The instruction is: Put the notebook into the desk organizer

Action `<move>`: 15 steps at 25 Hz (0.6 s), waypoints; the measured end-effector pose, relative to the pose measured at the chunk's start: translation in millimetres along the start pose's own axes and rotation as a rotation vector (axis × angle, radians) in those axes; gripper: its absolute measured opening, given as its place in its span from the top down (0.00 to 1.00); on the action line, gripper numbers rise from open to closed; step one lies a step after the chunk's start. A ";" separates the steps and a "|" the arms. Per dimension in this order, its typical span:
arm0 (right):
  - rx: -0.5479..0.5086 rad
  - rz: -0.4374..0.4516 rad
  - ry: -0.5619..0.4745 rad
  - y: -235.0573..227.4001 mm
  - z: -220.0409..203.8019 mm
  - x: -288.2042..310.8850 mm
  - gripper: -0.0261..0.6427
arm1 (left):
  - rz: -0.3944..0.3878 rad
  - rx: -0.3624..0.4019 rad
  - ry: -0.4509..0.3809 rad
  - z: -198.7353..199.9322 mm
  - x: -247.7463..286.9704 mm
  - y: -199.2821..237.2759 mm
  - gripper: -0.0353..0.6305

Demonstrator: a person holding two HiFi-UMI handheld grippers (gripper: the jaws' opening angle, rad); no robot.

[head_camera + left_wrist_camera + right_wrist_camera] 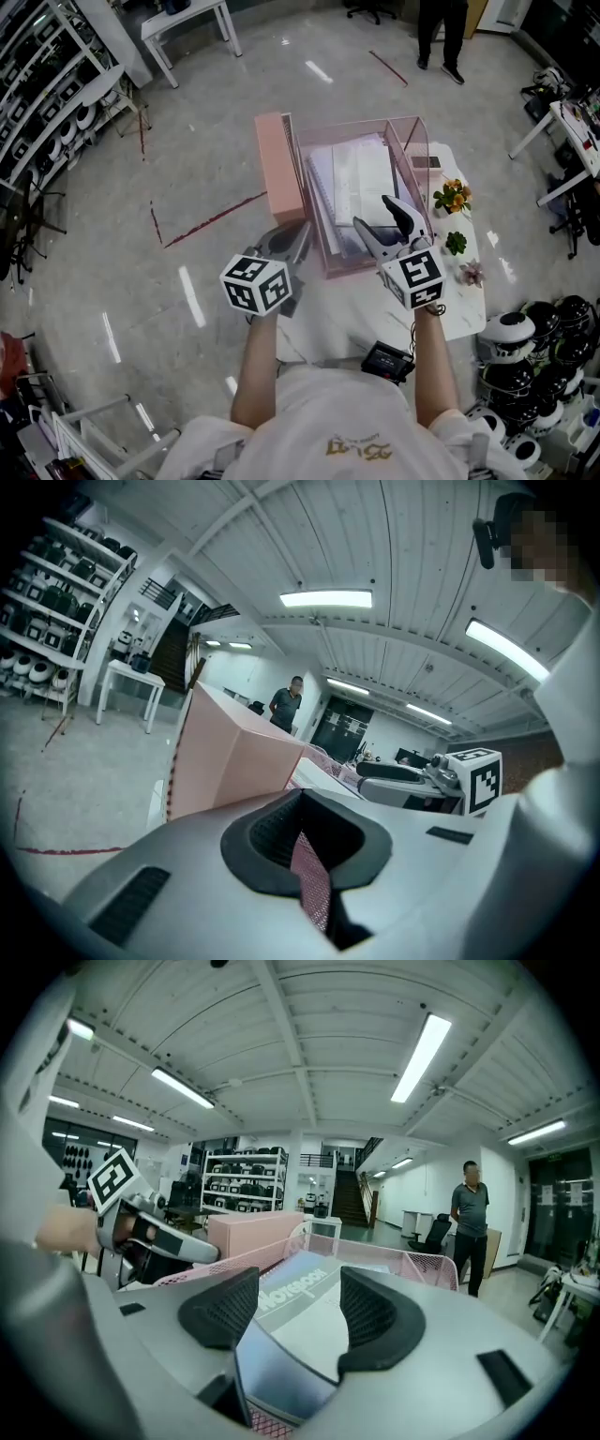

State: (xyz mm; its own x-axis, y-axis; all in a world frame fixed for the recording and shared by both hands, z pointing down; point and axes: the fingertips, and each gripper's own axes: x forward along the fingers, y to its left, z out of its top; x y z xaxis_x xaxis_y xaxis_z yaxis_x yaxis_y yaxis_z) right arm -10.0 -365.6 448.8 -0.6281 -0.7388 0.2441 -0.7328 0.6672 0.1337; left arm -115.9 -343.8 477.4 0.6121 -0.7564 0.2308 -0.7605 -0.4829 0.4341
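A pink mesh desk organizer (418, 150) stands on a white table (347, 319), and a pale notebook (361, 183) lies slanted inside it on other papers. My right gripper (376, 213) is open over the notebook's near end, the jaws apart on either side of the cover without pressing it. In the right gripper view the notebook (323, 1330) runs between the jaws of the right gripper (300, 1288) toward the organizer's far wall (412, 1265). My left gripper (298, 240) is shut on the organizer's near left wall; a strip of pink mesh (311, 883) shows between the closed jaws of the left gripper (305, 841).
A tall pink box (278, 164) stands against the organizer's left side. Small potted flowers (452, 197) and a succulent (456, 243) sit on the table's right part. A black device (387, 360) lies at the front edge. A person (442, 28) stands far behind; helmets (525, 347) crowd the right.
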 end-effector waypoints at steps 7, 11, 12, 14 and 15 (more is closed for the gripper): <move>0.219 0.000 -0.074 3.4 -2.8 -25.4 0.65 | 0.008 0.013 -0.010 -2.6 -11.4 -6.7 0.92; 0.410 0.018 -0.127 10.0 -7.4 -46.0 0.75 | 0.010 0.024 -0.028 -1.8 -22.0 -15.3 0.92; 0.453 0.020 -0.136 11.6 -8.6 -50.9 0.78 | 0.010 0.027 -0.033 -1.4 -25.1 -18.0 0.92; 0.513 0.011 -0.148 14.2 -10.6 -60.6 0.85 | 0.011 0.033 -0.045 -0.4 -31.8 -23.7 0.92; 0.527 0.001 -0.156 15.4 -11.1 -66.2 0.87 | 0.011 0.037 -0.050 -0.4 -35.0 -26.9 0.92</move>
State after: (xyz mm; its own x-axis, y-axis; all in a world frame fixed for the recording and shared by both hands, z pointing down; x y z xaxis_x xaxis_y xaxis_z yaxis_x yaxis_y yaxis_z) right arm 23.3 -305.3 445.4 -0.6307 -0.7704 0.0931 -0.7388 0.5594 -0.3758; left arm -116.8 -304.2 457.9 0.5923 -0.7827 0.1911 -0.7754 -0.4894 0.3991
